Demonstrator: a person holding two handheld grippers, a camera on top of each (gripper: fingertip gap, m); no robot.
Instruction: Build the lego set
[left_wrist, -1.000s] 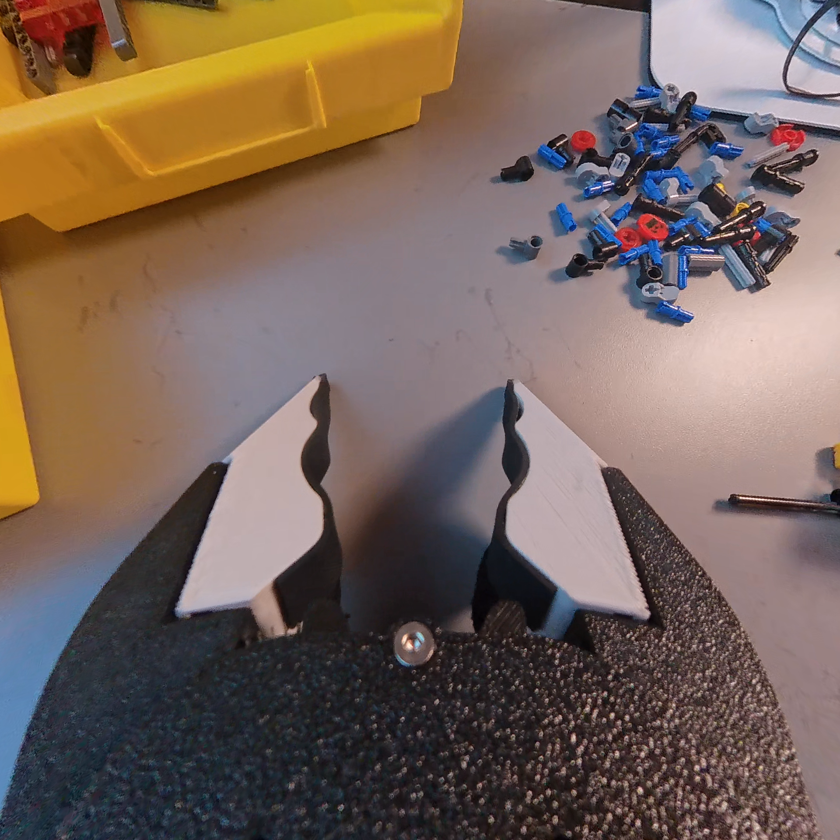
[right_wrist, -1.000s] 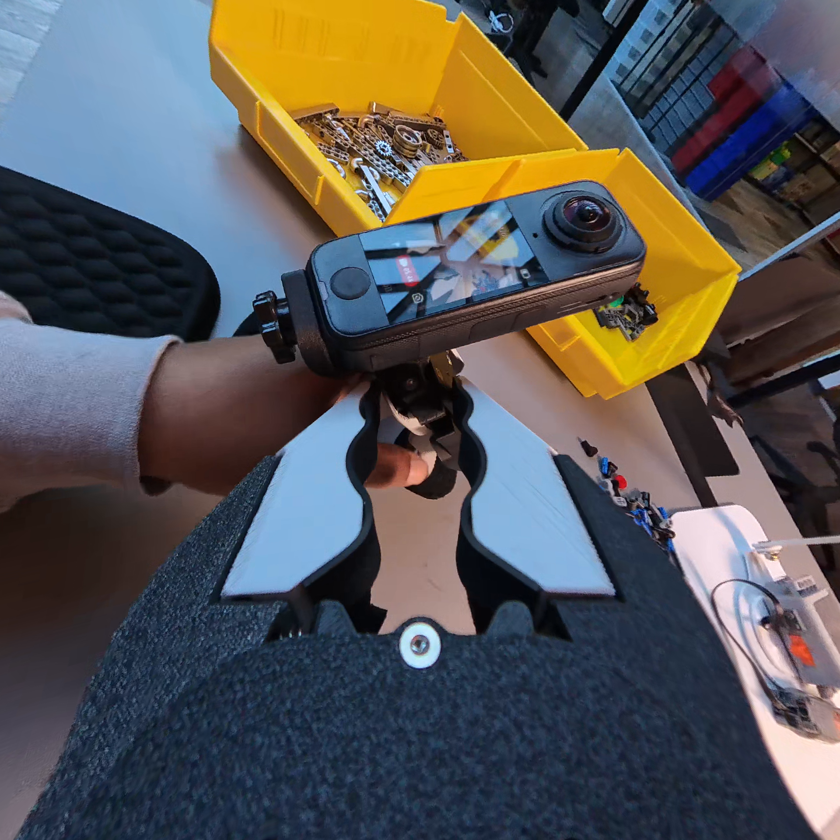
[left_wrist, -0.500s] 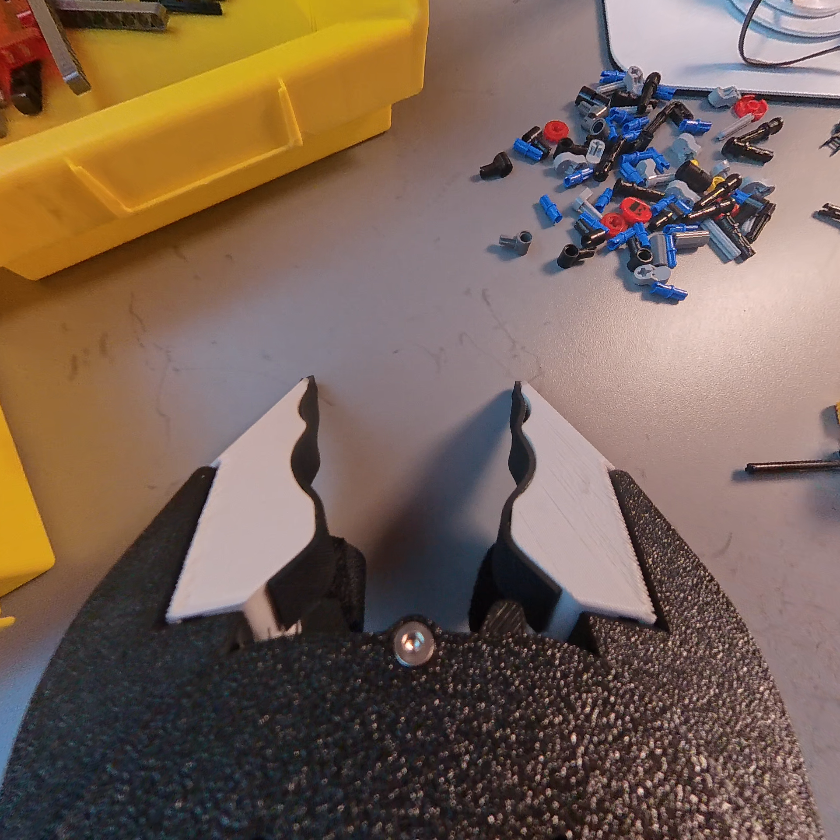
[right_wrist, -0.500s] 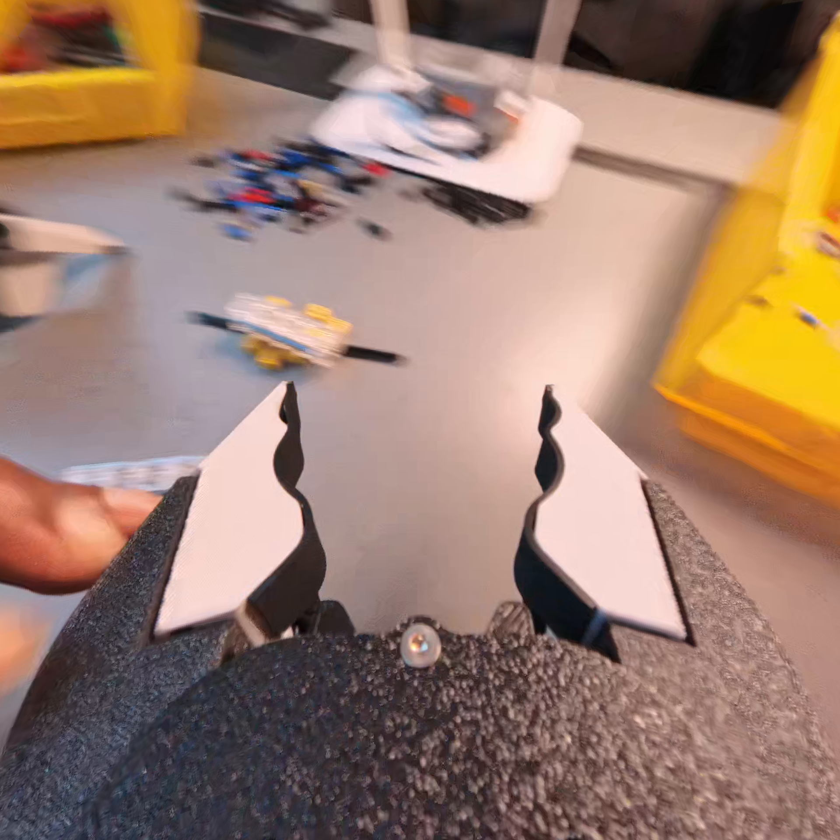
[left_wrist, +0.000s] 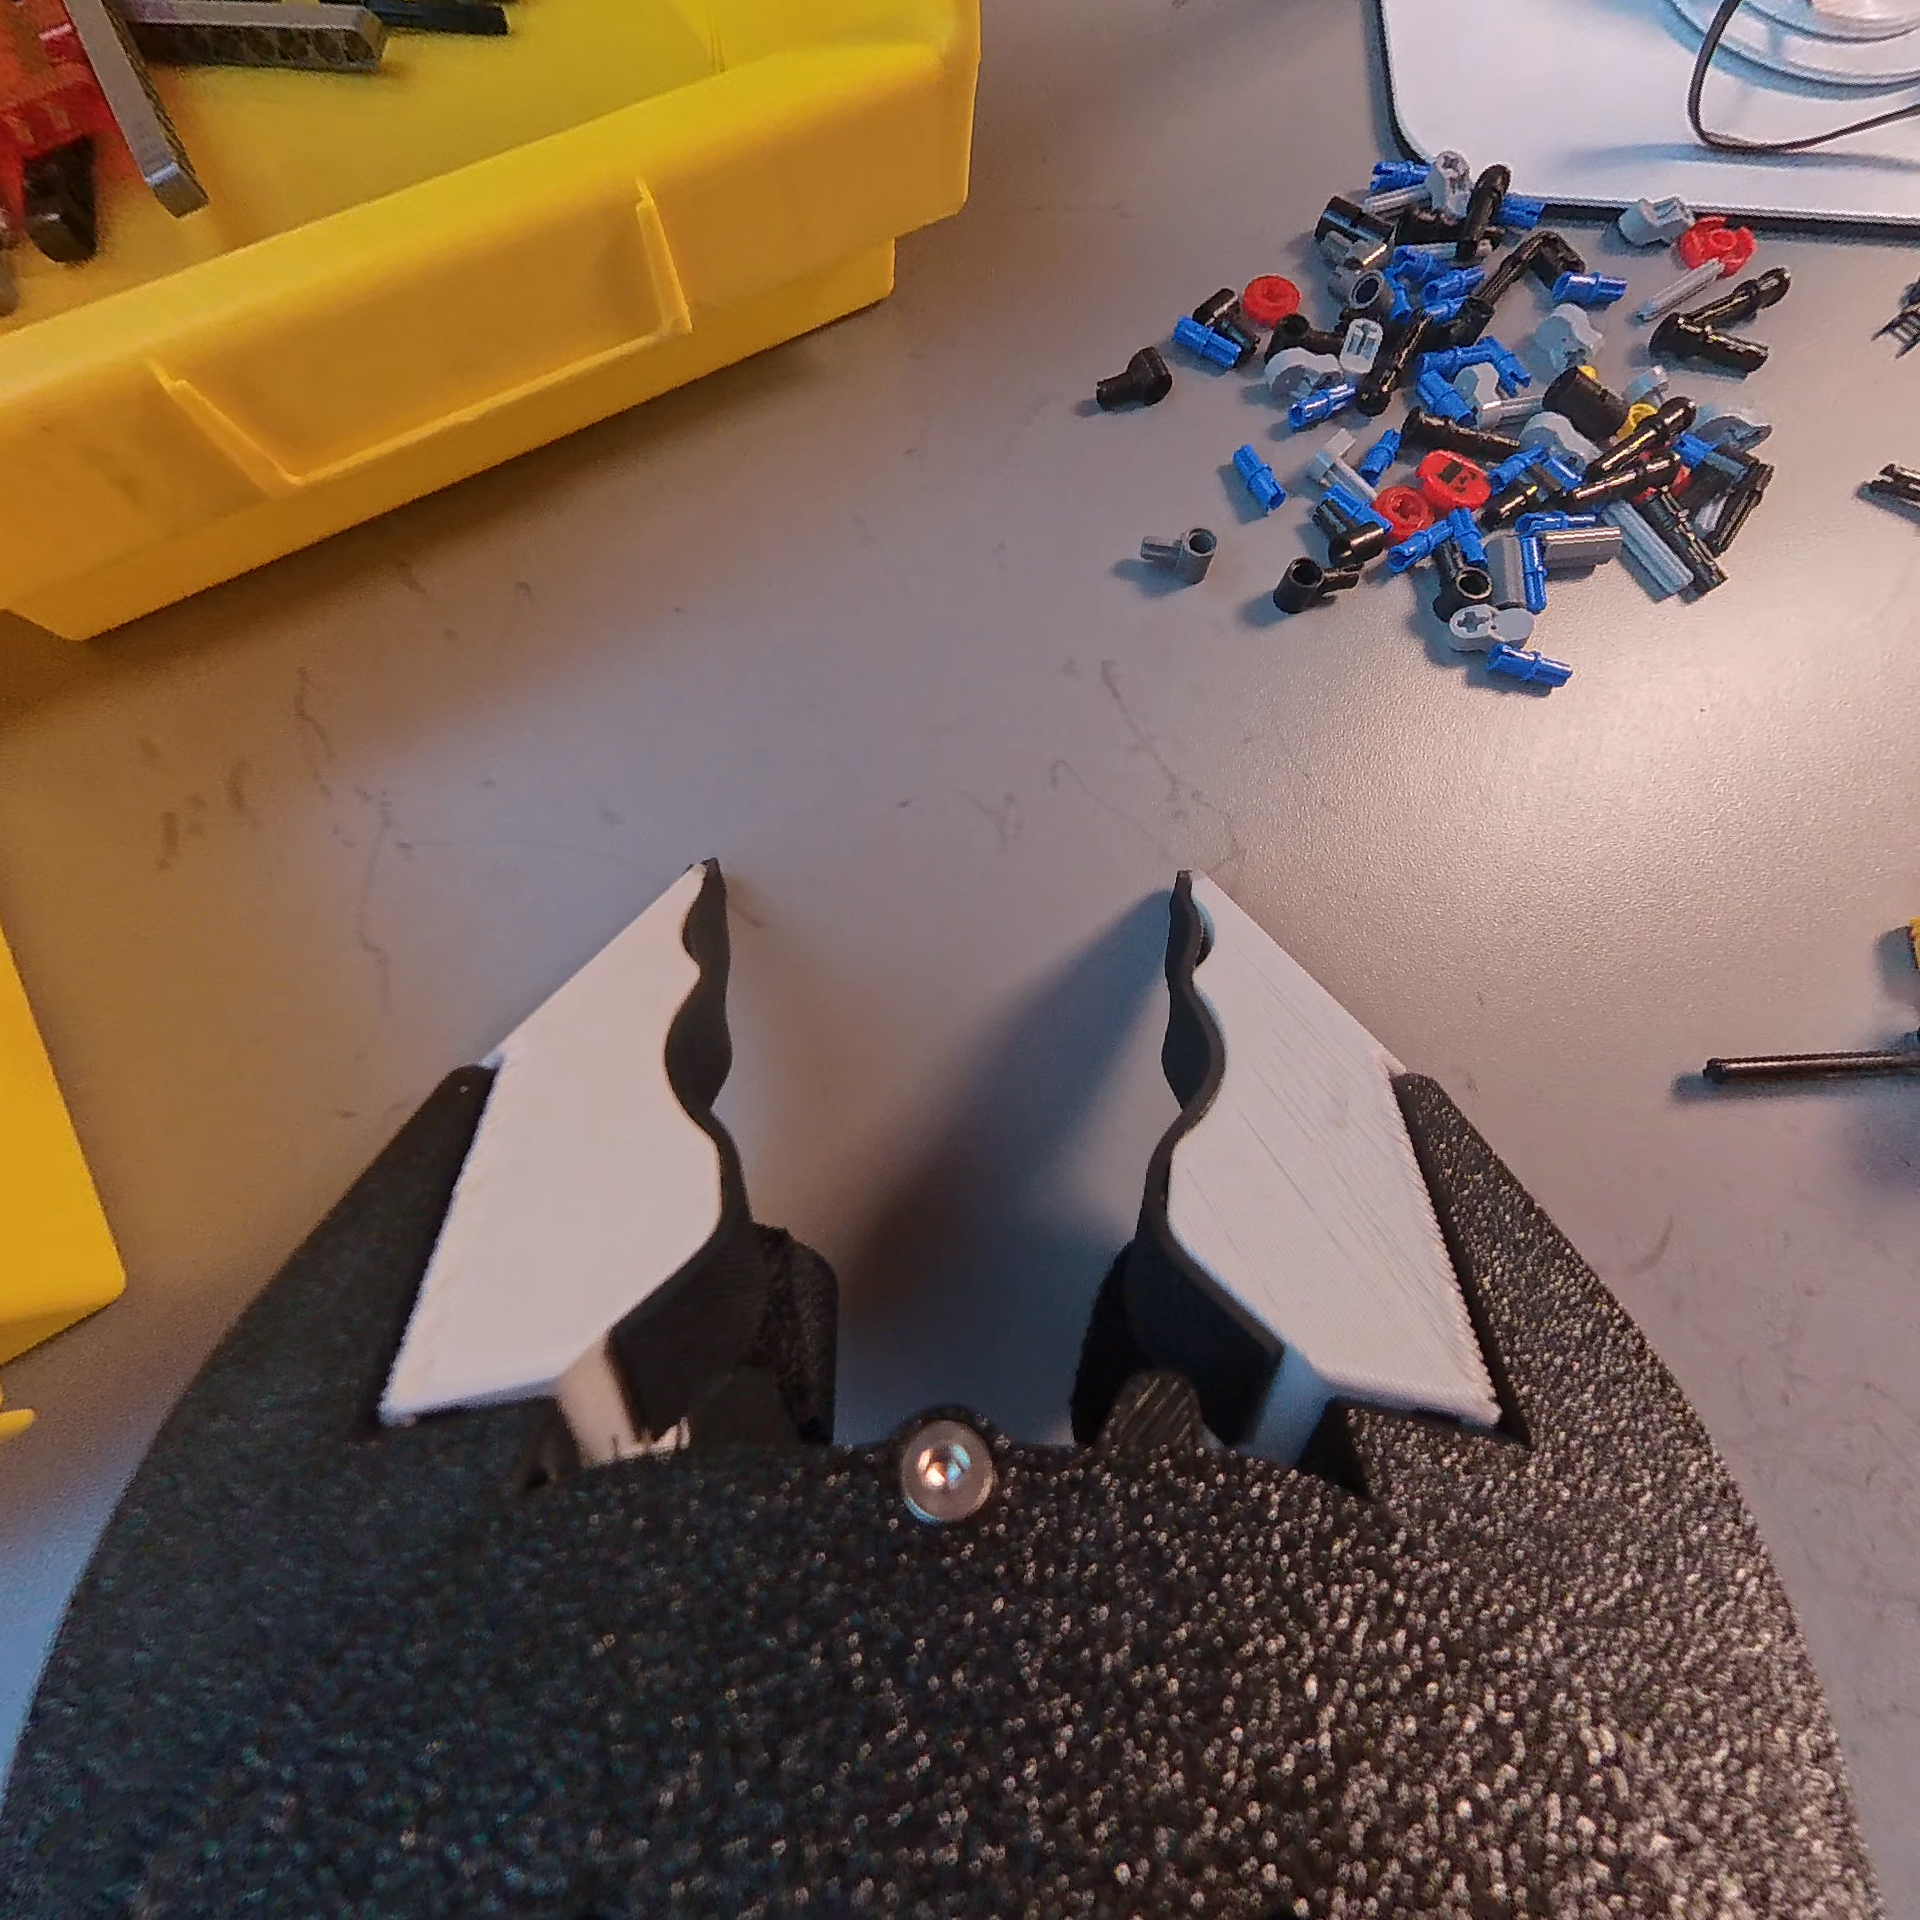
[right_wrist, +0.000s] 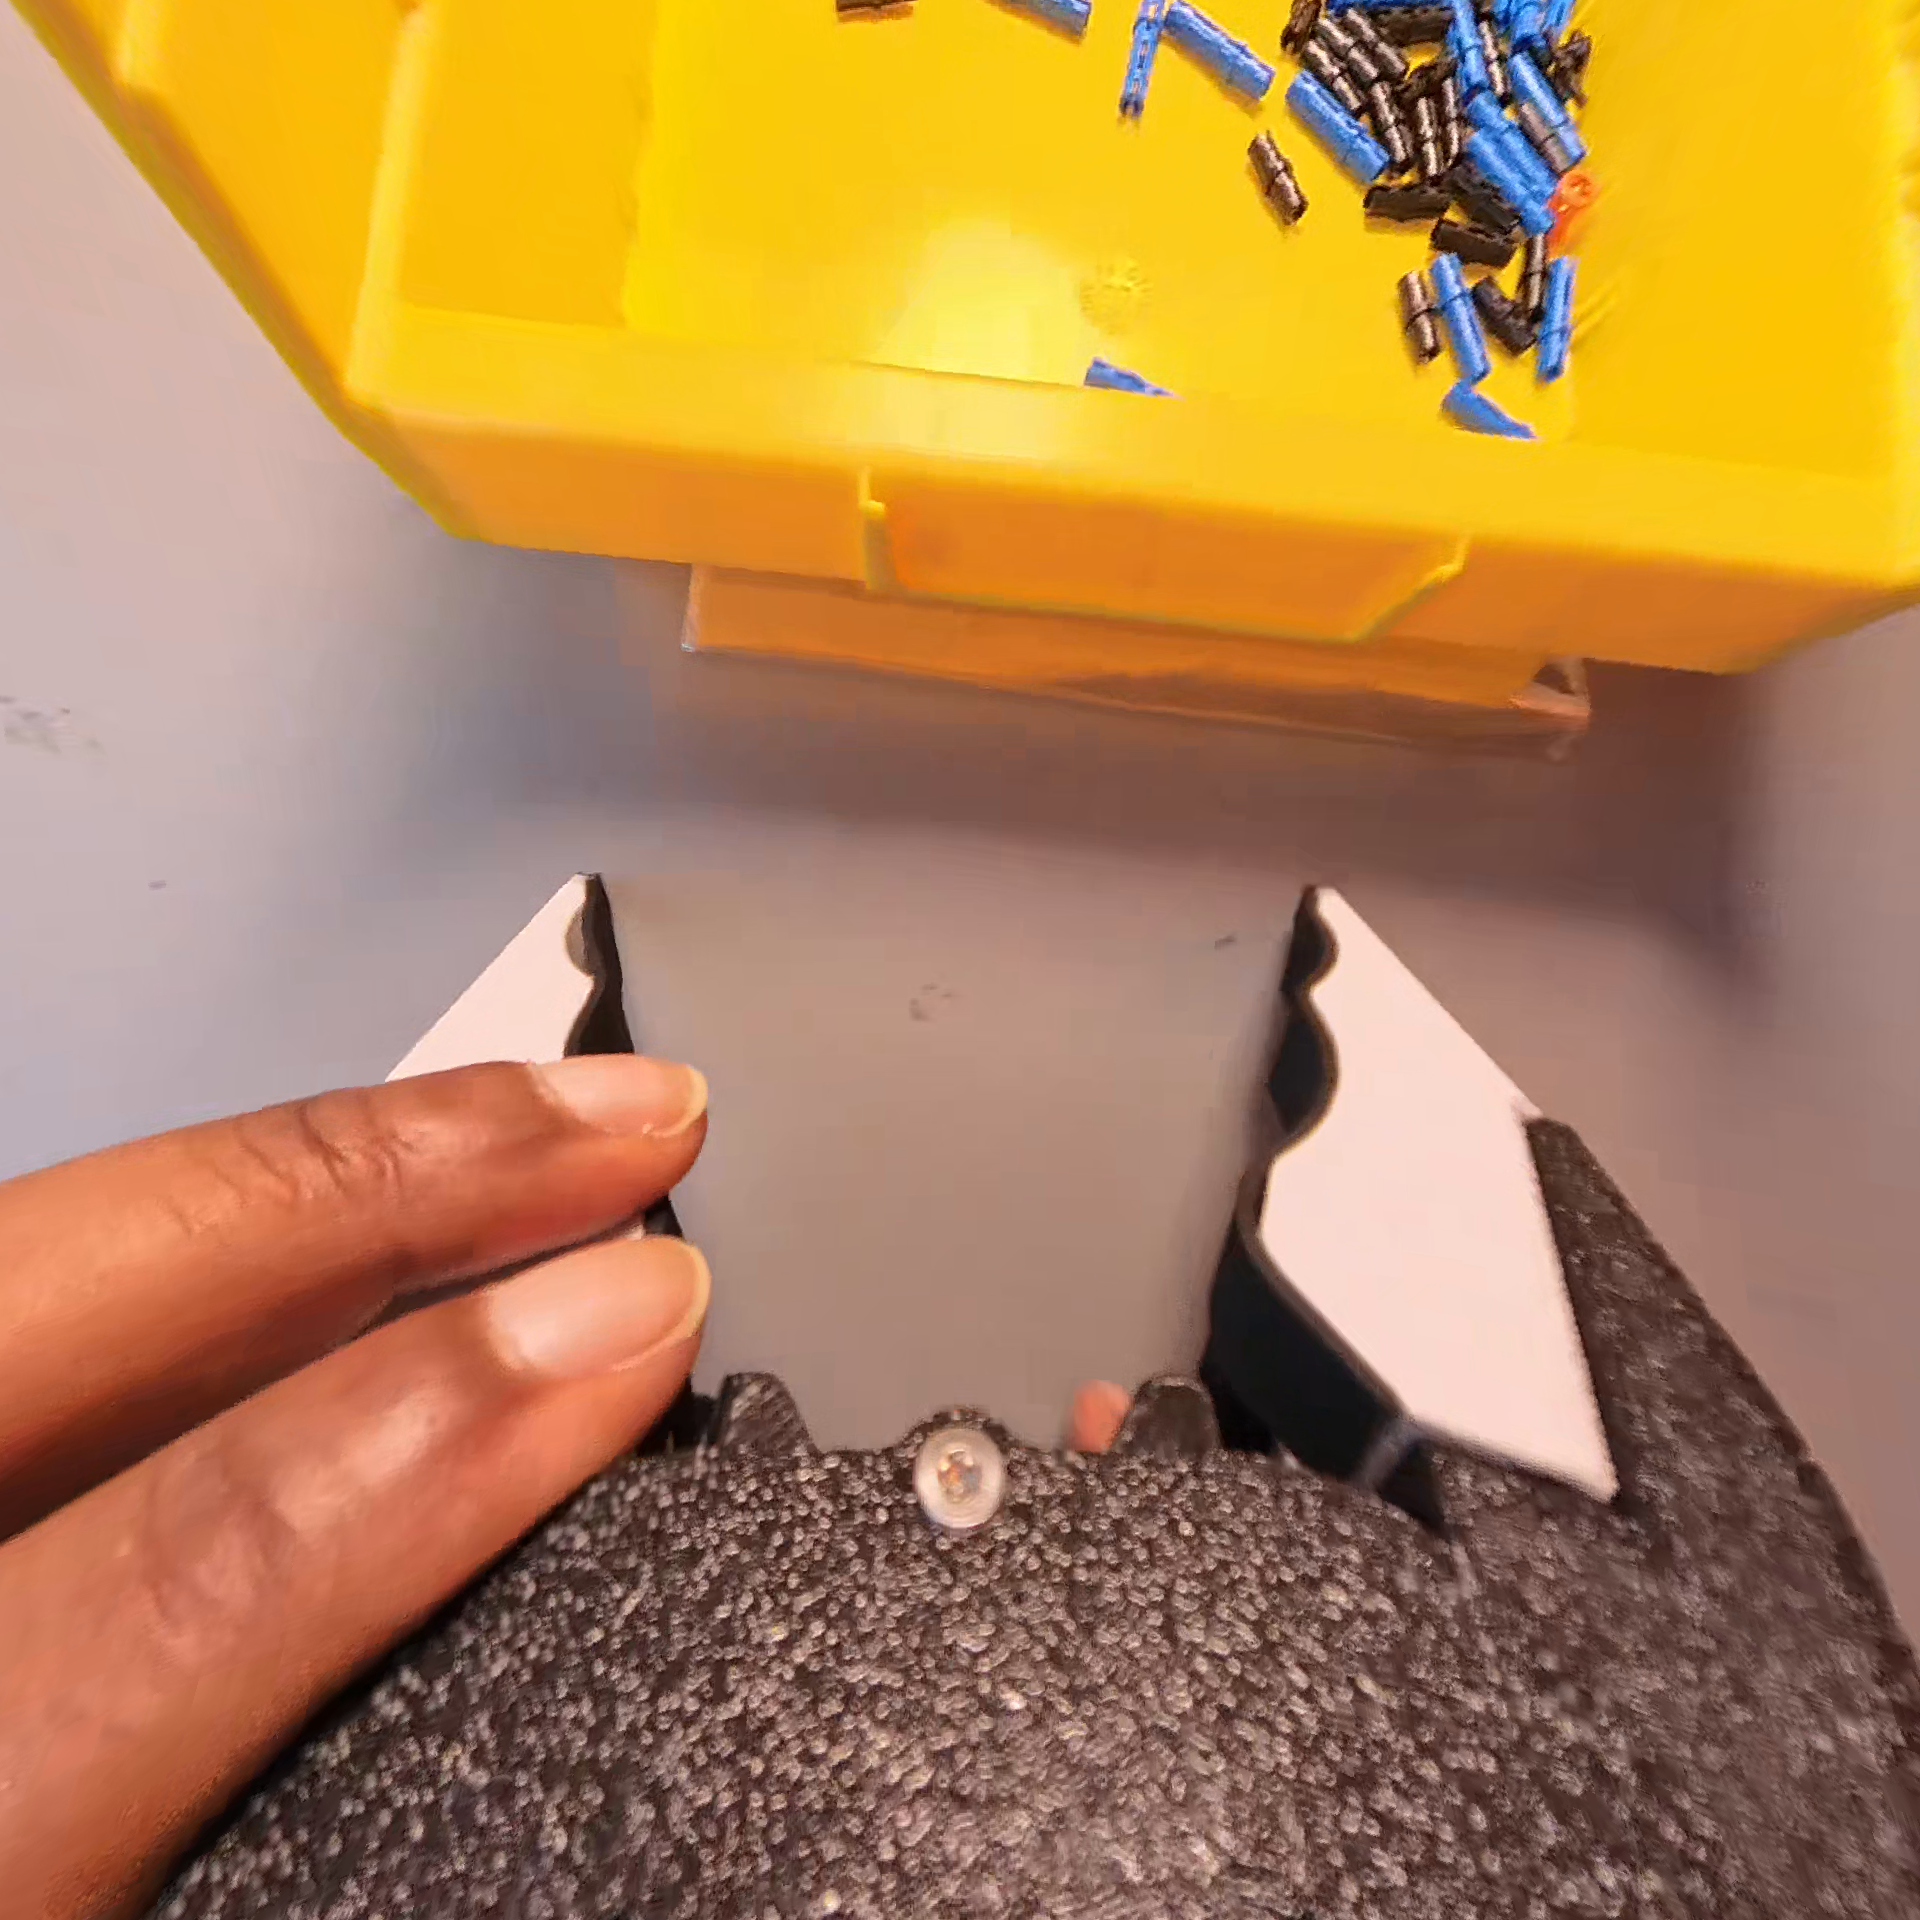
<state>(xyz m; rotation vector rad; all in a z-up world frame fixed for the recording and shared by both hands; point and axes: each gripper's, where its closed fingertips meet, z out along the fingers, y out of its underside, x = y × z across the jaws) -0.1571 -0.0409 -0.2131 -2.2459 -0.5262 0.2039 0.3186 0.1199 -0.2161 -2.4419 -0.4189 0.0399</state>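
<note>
Grey surface (left_wrist: 831, 675) carries a loose pile of small pins (left_wrist: 1486, 416), light, stiff, slippery, best pinched across their middles; left tool (left_wrist: 943, 883) and right tool (right_wrist: 951, 894) both gape empty.

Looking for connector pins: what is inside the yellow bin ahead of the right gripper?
The yellow bin holds loose blue and black pins at its right side. Its front wall hides the nearest floor.

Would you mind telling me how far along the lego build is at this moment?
Barely begun, it seems. Done: nothing assembled is clearly visible; small pins lie in a loose pile on the table. In hand: nothing; the left gripper and right gripper are both open and empty, the right one facing a yellow bin of blue and black pins. Left: essentially all picking and joining.
</note>
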